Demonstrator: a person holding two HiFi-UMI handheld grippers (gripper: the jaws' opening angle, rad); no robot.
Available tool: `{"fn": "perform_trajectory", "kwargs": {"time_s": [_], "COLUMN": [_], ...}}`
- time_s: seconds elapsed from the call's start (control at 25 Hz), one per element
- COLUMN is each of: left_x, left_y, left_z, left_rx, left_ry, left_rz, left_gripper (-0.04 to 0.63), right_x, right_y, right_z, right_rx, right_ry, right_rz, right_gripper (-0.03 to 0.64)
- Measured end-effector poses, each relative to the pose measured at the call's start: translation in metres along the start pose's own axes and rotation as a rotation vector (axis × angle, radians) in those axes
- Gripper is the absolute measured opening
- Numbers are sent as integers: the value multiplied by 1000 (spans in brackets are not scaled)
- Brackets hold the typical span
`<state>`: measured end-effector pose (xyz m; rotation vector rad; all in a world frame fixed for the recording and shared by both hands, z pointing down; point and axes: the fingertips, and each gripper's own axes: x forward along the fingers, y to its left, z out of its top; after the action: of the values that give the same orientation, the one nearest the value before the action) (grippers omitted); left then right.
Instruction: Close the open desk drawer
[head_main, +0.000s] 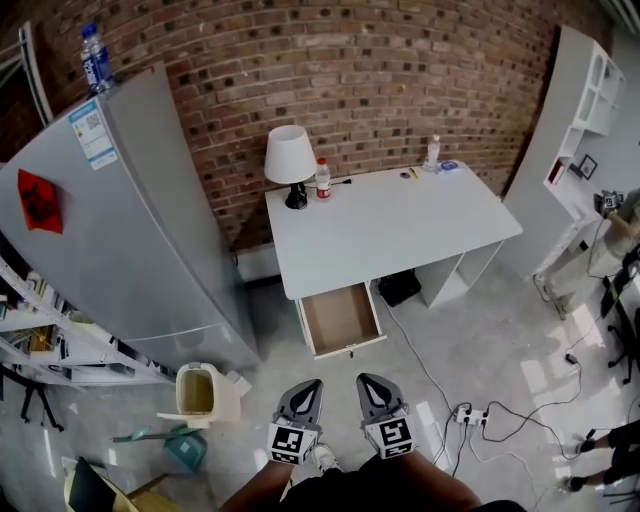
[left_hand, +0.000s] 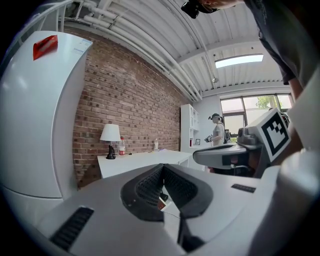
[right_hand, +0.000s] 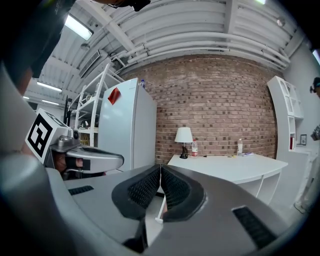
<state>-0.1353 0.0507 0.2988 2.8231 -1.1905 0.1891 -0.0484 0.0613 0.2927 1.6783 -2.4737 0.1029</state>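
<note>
Drawer (head_main: 341, 318) pulled out, brown inside, left tool (head_main: 313, 386), right tool (head_main: 366, 381), both closed, empty

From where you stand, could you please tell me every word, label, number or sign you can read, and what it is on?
Nothing here can be read.
Label on the fridge: too small.
Red sticker on the fridge: blurred.
Fridge-top bottle: label too small.
Red-label bottle on the desk: too small.
Marker cubes: square patterns only, no words.
</note>
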Motion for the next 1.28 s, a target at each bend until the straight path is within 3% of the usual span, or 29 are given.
{"fn": "perform_trajectory", "kwargs": {"time_s": [0.16, 0.36, 0.52, 0.8, 1.28], "left_x": [11, 24, 44, 91, 134], "left_y": [14, 40, 28, 31, 36], "left_z": [-8, -22, -35, -72, -202], "left_rx": [2, 25, 62, 37, -43], "left_ry": [19, 50, 83, 94, 179], "left_rz": [13, 87, 75, 114, 159], "left_gripper": [8, 8, 8, 8, 8], "right_x": [14, 29, 42, 78, 108], "right_y": [-12, -32, -48, -73, -78], "right_z": [-6, -18, -39, -87, -208], "right_rx": [24, 55, 72, 90, 190], "right_ry": [9, 9, 27, 56, 124], "right_rz": [9, 27, 46, 91, 142], "right_gripper": [29, 29, 29, 29, 29]}}
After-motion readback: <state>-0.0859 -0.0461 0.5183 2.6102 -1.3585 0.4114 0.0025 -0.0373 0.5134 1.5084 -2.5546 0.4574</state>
